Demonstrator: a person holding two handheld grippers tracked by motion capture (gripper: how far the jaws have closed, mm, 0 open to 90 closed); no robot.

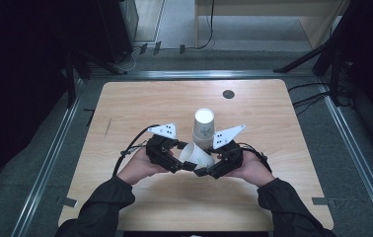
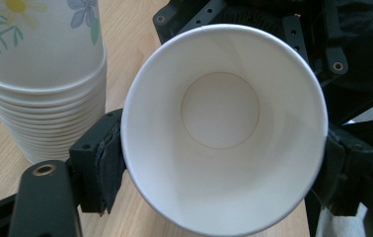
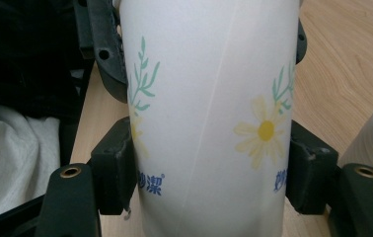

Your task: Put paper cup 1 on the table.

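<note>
Nearest to me, between my two hands, lies the paper cup (image 1: 196, 155), tipped on its side just above the table (image 1: 140, 207), its open mouth turned toward my left. My right gripper (image 1: 209, 169) has it round the base end: in the right gripper view the black pads (image 3: 118, 165) press flat on both sides of the flowered wall, so that grip is firm and closed on the cup. My left gripper (image 1: 184, 160) sits at the rim end. In the left gripper view I look straight down into the white inside of the cup, with one pad (image 2: 106, 158) against the rim at the left and the other against it at the right. The jaws stand about half closed, and the pads seem to touch the rim, though I cannot be sure how hard they press.

Just behind, upright on the table, stands the stack of cups (image 1: 204, 129), apart from the one I hold, its nested rims plain in the left gripper view.

As I judge it, one cup is already off the stack and is shared between both grippers. What is left is to let one gripper go and set the cup down somewhere on the bare wood. Farther back there is a small dark disc (image 1: 228, 94) near the table's far edge.
</note>
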